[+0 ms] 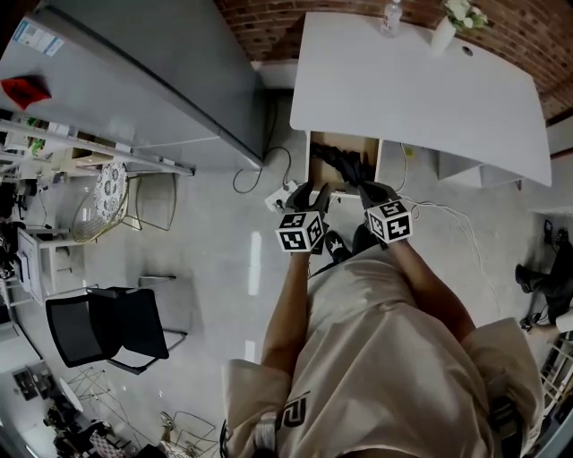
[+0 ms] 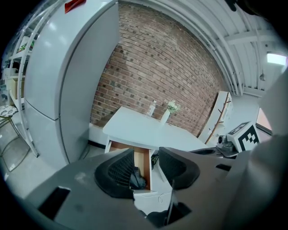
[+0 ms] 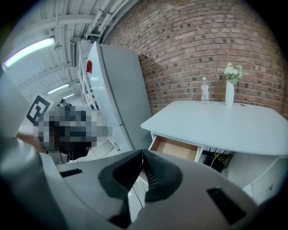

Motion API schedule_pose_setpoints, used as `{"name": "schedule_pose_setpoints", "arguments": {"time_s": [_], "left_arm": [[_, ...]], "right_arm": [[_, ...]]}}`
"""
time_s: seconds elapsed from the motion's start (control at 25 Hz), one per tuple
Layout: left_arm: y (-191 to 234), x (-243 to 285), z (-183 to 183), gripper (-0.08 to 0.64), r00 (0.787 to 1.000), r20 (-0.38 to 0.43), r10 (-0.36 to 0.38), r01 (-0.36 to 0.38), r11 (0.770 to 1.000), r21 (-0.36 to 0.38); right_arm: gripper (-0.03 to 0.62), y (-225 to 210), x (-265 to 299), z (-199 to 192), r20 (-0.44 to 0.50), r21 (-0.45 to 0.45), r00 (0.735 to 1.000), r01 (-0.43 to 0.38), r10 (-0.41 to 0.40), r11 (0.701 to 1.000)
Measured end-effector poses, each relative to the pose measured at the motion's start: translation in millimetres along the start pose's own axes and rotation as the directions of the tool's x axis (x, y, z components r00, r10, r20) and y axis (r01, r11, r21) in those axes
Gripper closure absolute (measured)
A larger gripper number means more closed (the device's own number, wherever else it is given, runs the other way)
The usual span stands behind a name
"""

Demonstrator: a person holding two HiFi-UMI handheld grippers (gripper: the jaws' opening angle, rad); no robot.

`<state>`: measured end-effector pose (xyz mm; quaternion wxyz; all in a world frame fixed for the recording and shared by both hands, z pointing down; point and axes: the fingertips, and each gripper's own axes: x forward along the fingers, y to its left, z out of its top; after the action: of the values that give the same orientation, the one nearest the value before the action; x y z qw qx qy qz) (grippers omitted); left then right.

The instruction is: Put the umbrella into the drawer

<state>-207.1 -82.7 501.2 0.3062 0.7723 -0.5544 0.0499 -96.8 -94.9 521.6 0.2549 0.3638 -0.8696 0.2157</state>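
Observation:
Under the white table (image 1: 421,85) a wooden drawer (image 1: 341,148) stands pulled out. A black folded umbrella (image 1: 345,166) lies in it, reaching to its front edge. In the left gripper view the umbrella (image 2: 137,178) shows through the gap between the jaws, inside the drawer (image 2: 142,160). My left gripper (image 1: 309,193) (image 2: 147,158) is open just before the drawer's front left corner, with nothing pressed between its pads. Beside it, my right gripper (image 1: 369,191) (image 3: 143,162) is shut and empty, in front of the drawer (image 3: 176,148).
A water bottle (image 1: 391,16) and a white vase of flowers (image 1: 445,30) stand at the table's far edge. A tall grey cabinet (image 1: 134,80) rises on the left. Cables and a power strip (image 1: 277,199) lie on the floor near the drawer. A black chair (image 1: 107,326) is at the lower left.

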Motion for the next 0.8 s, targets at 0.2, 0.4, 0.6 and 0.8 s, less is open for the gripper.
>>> {"name": "schedule_pose_setpoints", "arguments": {"time_s": [0.2,0.4,0.6,0.8], "left_arm": [[-1,0,1,0.438,1.0,-0.004,0.005,-0.005,1.0,0.013],[0,-3,-7,0.478,0.999,-0.025,0.02,-0.019,0.999,0.037],[3,-7,-7,0.526,1.0,-0.013,0.025,-0.025,1.0,0.018],[3,-10,-4,0.549,1.0,0.0,0.009,-0.009,1.0,-0.011]], "right_arm": [[0.525,1,2,2,-0.001,-0.009,1.0,-0.005,0.005,1.0],[0.525,6,2,-4,-0.008,-0.014,1.0,-0.016,0.016,1.0],[0.525,8,2,-4,-0.005,-0.013,1.0,-0.017,0.017,1.0],[0.525,10,1,-4,-0.003,-0.013,1.0,-0.018,0.018,1.0]]}}
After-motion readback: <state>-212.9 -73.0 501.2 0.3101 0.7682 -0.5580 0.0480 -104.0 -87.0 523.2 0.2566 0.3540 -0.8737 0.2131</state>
